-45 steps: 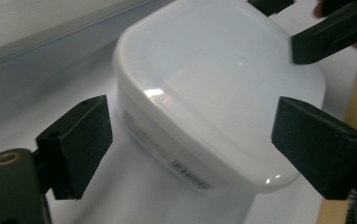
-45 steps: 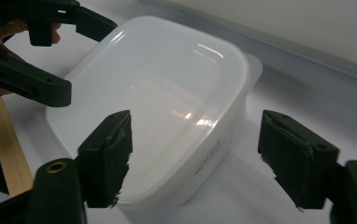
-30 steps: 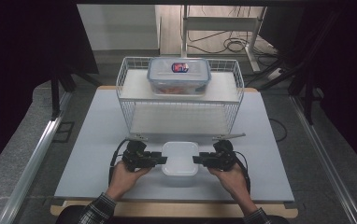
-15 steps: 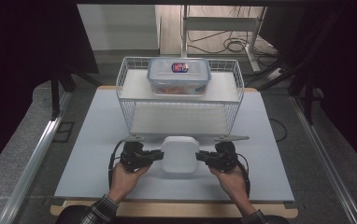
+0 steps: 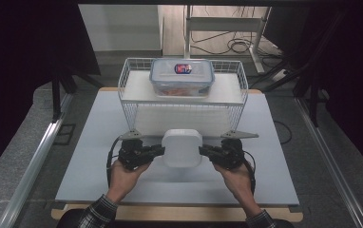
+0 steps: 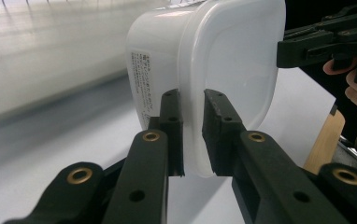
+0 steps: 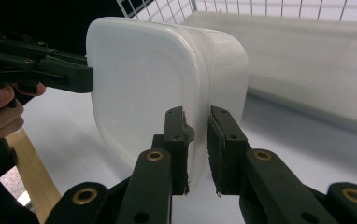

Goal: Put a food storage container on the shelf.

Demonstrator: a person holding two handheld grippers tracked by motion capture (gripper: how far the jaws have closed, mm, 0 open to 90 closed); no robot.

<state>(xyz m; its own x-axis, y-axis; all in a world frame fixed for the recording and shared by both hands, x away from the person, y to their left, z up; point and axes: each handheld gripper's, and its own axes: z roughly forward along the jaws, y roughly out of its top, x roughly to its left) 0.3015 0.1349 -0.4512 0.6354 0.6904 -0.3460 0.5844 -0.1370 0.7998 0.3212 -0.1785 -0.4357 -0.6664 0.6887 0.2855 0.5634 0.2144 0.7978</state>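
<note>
Your left hand-held gripper (image 5: 158,151) clamps the tub's (image 5: 182,147) left rim. Your right hand-held gripper (image 5: 205,151) clamps its right rim above the table (image 5: 94,142).

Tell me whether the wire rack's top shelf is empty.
No. In the high view a clear lidded container with a blue and red label sits on the top shelf of the white wire rack.

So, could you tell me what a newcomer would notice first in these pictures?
A white tub held off the table between both grippers, the left gripper and the right gripper each pinching its rim. Behind it stands a wire rack with a clear lidded box of food on top.
</note>
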